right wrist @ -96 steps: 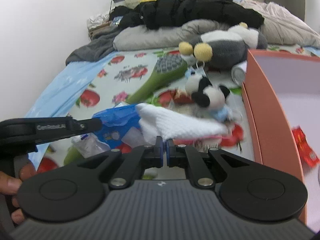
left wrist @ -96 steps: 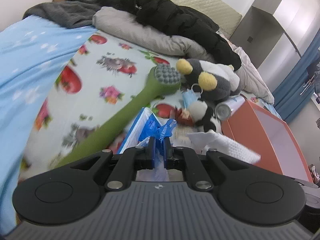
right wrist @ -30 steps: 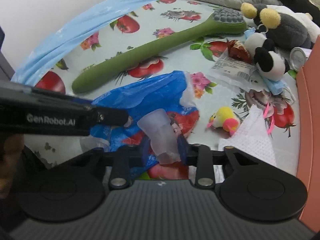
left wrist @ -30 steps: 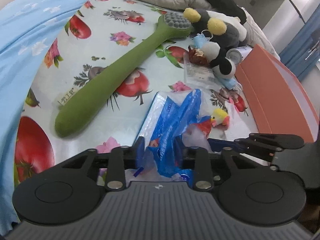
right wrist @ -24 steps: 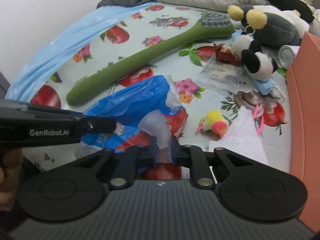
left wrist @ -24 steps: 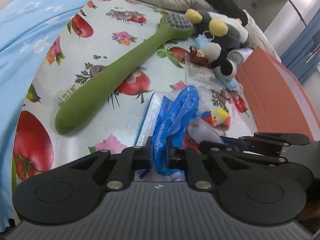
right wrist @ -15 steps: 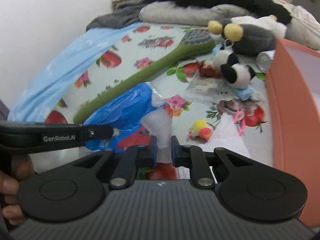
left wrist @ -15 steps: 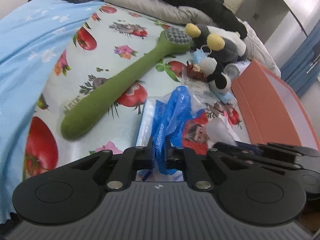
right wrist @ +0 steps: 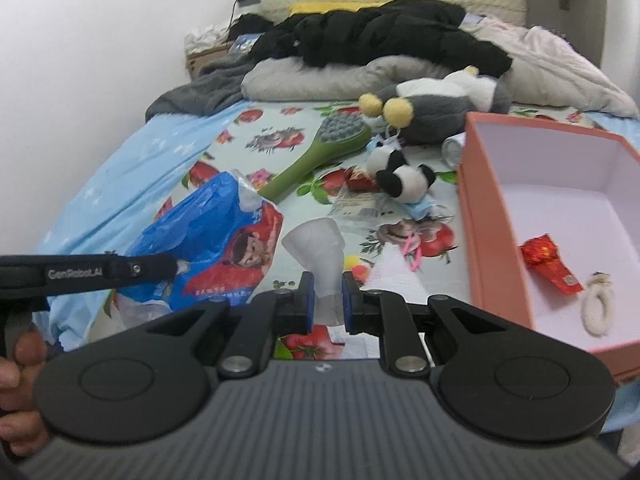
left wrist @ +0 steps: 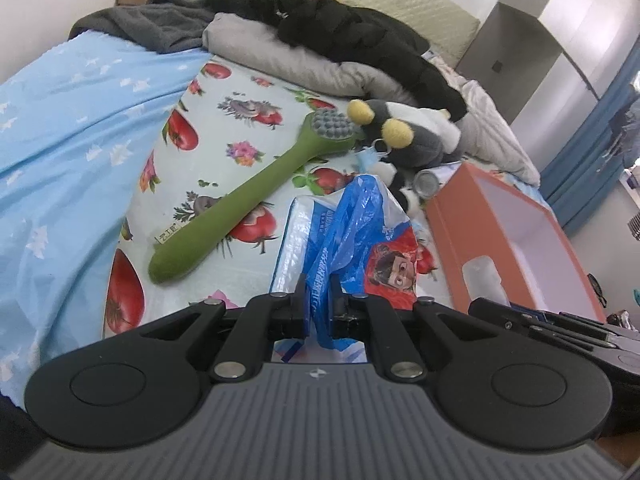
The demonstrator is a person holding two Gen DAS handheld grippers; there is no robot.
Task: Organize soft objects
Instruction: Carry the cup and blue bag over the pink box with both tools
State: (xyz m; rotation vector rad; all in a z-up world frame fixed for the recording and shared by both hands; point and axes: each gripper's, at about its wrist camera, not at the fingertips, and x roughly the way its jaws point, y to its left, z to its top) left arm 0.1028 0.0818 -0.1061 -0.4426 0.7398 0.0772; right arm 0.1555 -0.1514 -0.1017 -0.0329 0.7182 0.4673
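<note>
Right wrist: box rim [right wrist: 490, 216] beside bedsheet [right wrist: 280, 120].

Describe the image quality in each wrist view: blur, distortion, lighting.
Left wrist view: strong fisheye bending at the edges; the blue plastic bag and green massage brush are sharp; the window side at right is blown out. Right wrist view: softer overall, with slight blur on the orange box and panda plush; lighting is even, shadows faint.
</note>
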